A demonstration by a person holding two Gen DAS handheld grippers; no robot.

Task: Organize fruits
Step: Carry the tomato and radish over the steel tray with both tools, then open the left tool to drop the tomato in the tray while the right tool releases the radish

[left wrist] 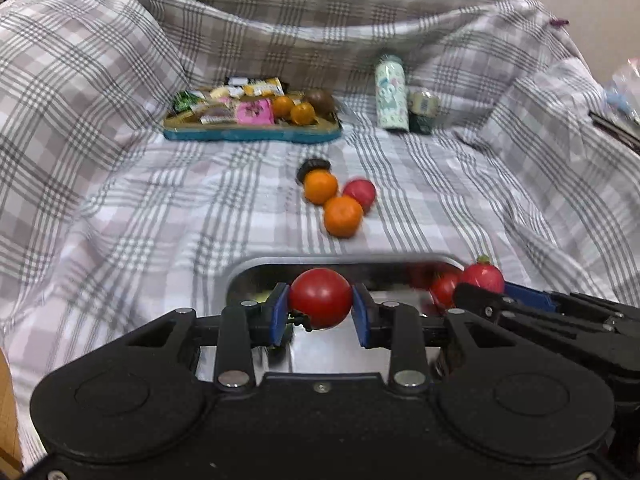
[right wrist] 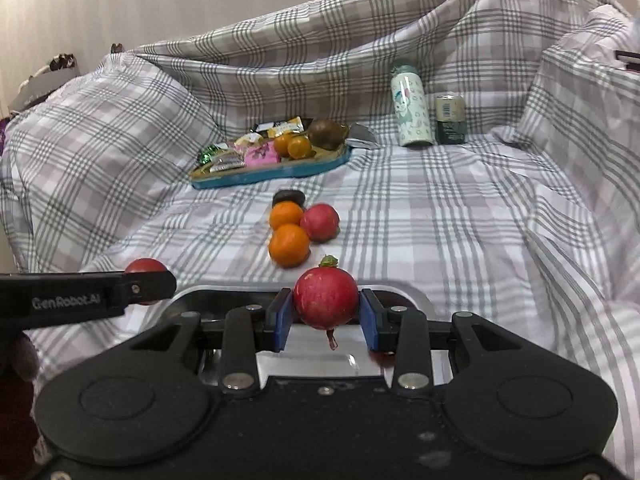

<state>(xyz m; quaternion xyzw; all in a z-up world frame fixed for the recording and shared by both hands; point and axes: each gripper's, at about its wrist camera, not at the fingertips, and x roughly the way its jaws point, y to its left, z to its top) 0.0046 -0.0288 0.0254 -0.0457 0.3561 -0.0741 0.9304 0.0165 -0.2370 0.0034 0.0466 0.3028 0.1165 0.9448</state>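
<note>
1. On my left, the left hand-held gripper clamps a red tomato above the steel tray.
2. Rightward, the right hand-held gripper clamps a radish; I judge mid-carry, both needing placement next.

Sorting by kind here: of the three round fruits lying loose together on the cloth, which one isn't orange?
The red fruit, on the right of the cluster. The other two, the far orange and near orange, sit left of it.

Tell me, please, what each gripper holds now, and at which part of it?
The left gripper holds a red tomato by its sides. The right gripper holds a radish by its sides.
</note>
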